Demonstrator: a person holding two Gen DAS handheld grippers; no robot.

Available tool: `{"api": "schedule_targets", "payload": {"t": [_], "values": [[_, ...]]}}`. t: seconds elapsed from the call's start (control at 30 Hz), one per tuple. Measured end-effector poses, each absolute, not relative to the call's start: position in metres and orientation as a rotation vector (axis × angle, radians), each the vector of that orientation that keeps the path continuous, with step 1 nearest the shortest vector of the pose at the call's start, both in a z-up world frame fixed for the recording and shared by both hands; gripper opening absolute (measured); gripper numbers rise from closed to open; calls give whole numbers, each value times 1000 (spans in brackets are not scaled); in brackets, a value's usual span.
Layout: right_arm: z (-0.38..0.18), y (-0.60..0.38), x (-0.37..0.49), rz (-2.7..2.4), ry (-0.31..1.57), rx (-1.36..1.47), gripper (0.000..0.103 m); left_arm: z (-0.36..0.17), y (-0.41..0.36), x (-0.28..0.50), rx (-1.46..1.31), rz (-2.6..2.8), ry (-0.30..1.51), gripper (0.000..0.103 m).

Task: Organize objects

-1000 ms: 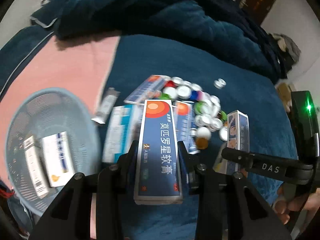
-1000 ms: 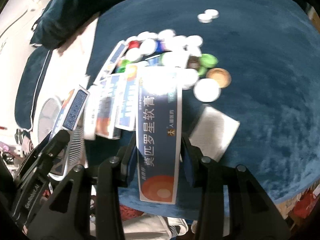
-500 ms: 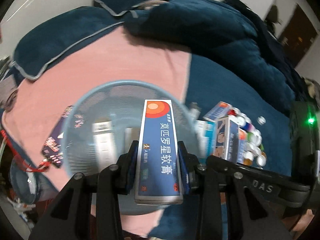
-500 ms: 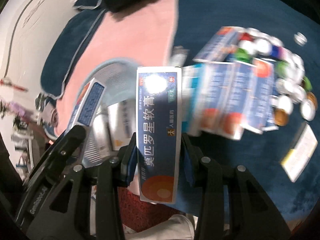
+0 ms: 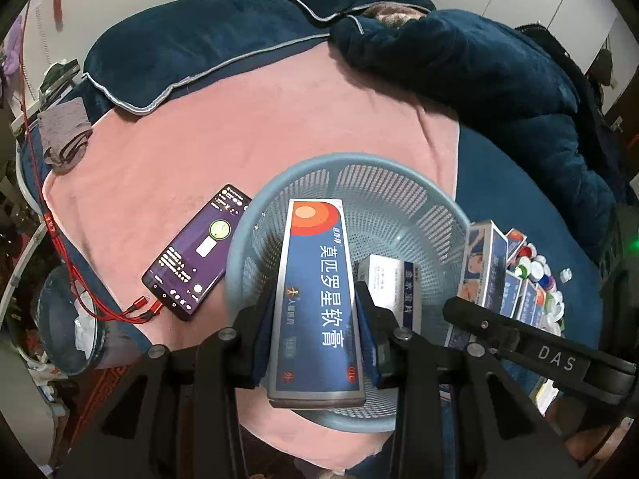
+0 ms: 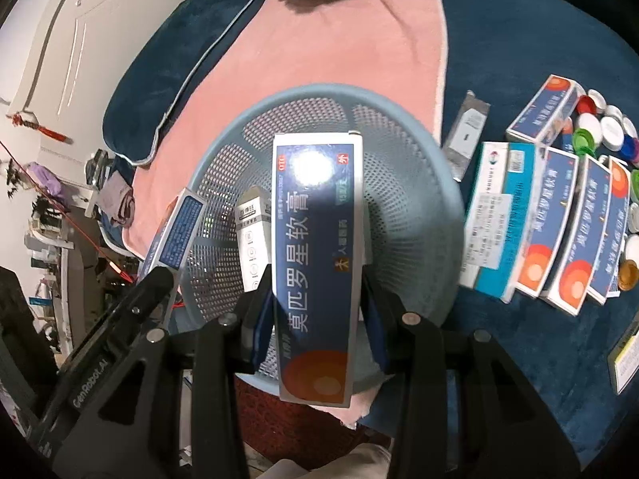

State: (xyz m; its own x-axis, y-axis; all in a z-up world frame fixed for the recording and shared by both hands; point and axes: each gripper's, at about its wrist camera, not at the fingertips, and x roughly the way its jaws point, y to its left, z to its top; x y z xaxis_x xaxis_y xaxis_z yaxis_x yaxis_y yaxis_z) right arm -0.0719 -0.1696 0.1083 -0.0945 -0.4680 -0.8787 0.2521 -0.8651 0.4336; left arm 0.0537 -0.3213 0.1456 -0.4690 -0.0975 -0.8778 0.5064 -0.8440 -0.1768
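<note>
Bed: pink blanket (image 5: 247, 127) and dark blue quilt (image 6: 531, 359) carry everything; no surface as such.
Left tool (image 5: 315, 319): you have it clamped on a blue ointment box (image 5: 315, 299), held lengthwise, out over the mouth of the basket.
Right tool (image 6: 317, 299): likewise clamped on a second blue ointment carton (image 6: 317, 263), above the same basket (glare hides part of its print).
Basket (image 5: 399, 171): pale blue mesh, directly ahead of and under both tools; at least one white carton (image 5: 385, 279) already lies inside, and the right view shows another white box (image 6: 251, 235) in there.
Done so far: a few boxes are in, two more are poised to drop.
Left to do: to the right of your right tool a row of boxes (image 6: 539, 223) lies on the quilt, with a loose cluster of bottle caps (image 6: 607, 123) beyond it and a small grey sachet (image 6: 469, 135) near the basket rim.
Judgement: under halfway, I'd say; boxes first, caps untouched.
Not for sorting, probably: phone (image 5: 199, 251) with red cable, just left of the basket.
</note>
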Motion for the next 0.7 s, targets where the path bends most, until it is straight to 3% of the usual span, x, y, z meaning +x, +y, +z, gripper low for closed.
{"api": "schedule_targets", "payload": {"t": [0.17, 0.23, 0.27, 0.3, 0.37, 0.43, 0.7], "values": [[106, -176, -69, -1993, -179, 1693, 41, 140, -318, 51, 1406, -2312, 585, 41], [105, -174, -70, -1994, -162, 1707, 43, 141, -317, 51, 1412, -2297, 573, 69], [105, -173, -69, -2004, -143, 1711, 52, 142, -316, 52, 1404, -2289, 562, 87], [106, -171, -68, -2023, -119, 1708, 58, 145, -316, 54, 1389, -2279, 542, 90], [109, -168, -67, -2083, -56, 1703, 84, 146, -318, 55, 1385, -2273, 533, 93], [112, -162, -67, -2125, -21, 1691, 93, 146, -320, 57, 1387, -2257, 535, 101], [114, -158, -64, -2144, -21, 1696, 98, 148, -317, 59, 1407, -2258, 520, 102]]}}
